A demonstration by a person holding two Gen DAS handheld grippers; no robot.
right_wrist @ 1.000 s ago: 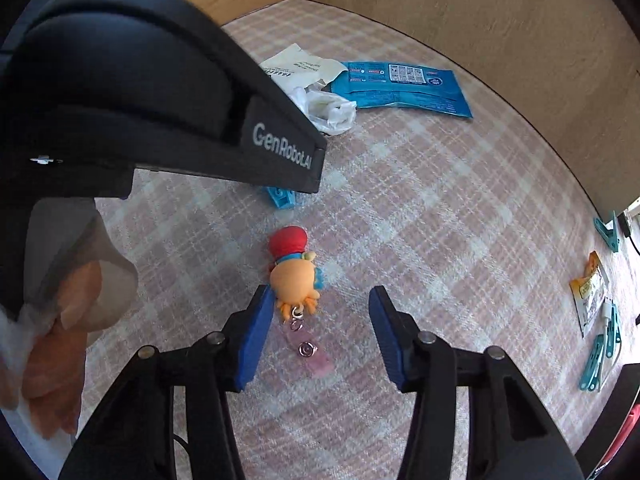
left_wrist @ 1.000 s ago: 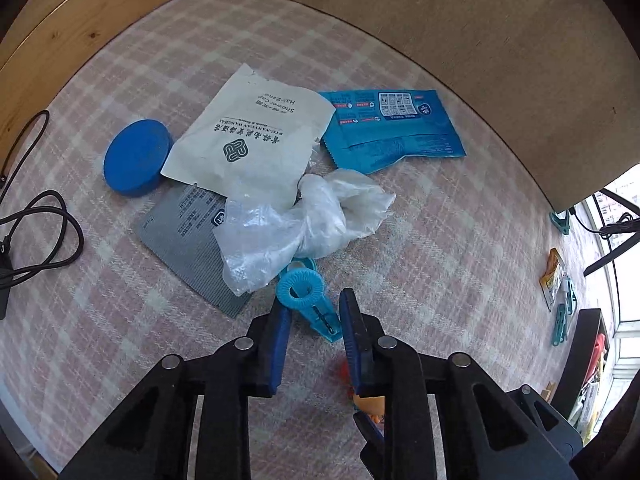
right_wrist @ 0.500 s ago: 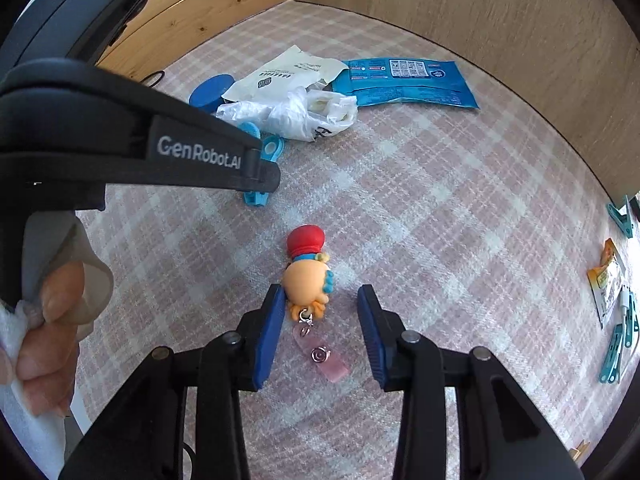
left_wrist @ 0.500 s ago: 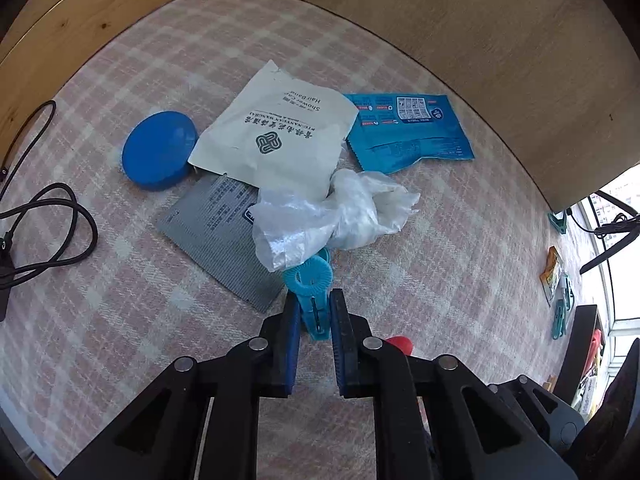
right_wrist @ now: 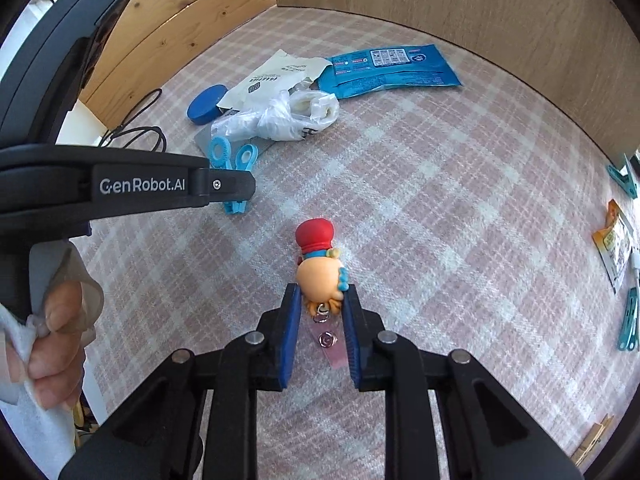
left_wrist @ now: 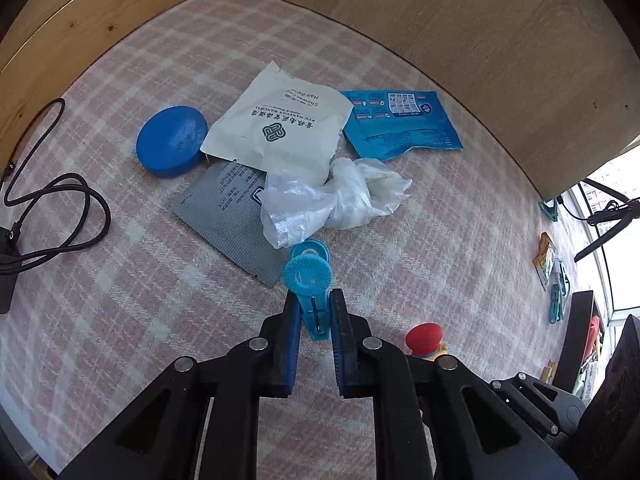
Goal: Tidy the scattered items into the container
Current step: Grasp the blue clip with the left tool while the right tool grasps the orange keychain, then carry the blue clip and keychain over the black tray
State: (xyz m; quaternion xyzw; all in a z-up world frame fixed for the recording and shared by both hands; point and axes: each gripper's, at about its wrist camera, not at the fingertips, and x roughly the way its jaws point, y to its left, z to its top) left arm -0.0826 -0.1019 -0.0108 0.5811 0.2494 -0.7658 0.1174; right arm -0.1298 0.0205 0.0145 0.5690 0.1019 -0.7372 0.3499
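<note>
My left gripper [left_wrist: 315, 300] is shut on a light blue clip [left_wrist: 308, 280] with round ring ends; the clip also shows in the right wrist view [right_wrist: 234, 160]. My right gripper [right_wrist: 320, 296] is shut on an orange cartoon-figure keychain [right_wrist: 322, 276] with a red hat, its pink tag [right_wrist: 334, 350] lying between the fingers. The figure's red hat shows in the left wrist view [left_wrist: 424, 334]. Further back lie a crumpled clear plastic bag [left_wrist: 336, 200], a white sachet [left_wrist: 280, 128], a grey sachet [left_wrist: 228, 204], a blue wipes pack [left_wrist: 400, 124] and a blue round lid [left_wrist: 172, 140]. No container is in view.
Everything lies on a pink plaid cloth [left_wrist: 440, 240] bounded by wooden panels [left_wrist: 440, 20]. A black cable [left_wrist: 52, 216] coils at the left. Teal clips [right_wrist: 628, 320] and an orange packet [right_wrist: 614, 248] lie at the far right edge.
Both grippers have closed: the left on the blue clip, the right on the orange keychain figure. Both views have pulled back slightly from the pile.
</note>
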